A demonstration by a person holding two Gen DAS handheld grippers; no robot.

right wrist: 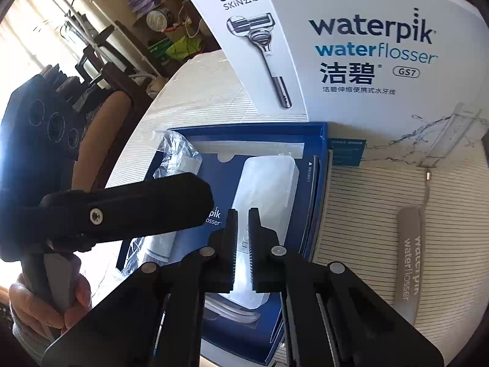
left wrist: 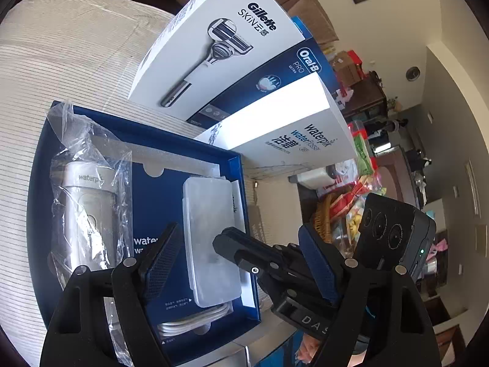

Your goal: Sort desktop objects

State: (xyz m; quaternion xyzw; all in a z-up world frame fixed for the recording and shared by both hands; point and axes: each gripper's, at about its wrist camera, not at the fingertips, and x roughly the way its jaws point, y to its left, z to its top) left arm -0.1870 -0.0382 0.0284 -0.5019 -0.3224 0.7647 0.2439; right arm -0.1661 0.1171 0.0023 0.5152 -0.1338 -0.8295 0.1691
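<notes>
L gripper [left wrist: 241, 263] wide open, empty, R gripper [right wrist: 242, 244] nearly shut on nothing, frosted case [left wrist: 211, 241] in blue tray [left wrist: 146, 131] right under both tips — risk: R pads skid off slick lid w/o reopening.

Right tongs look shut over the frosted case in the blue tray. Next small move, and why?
Probably reopen the right tongs and lower them astride the frosted plastic case. They look nearly shut, nothing visibly between them, the case lying in the blue tray below. Left tongs stand open.
</notes>
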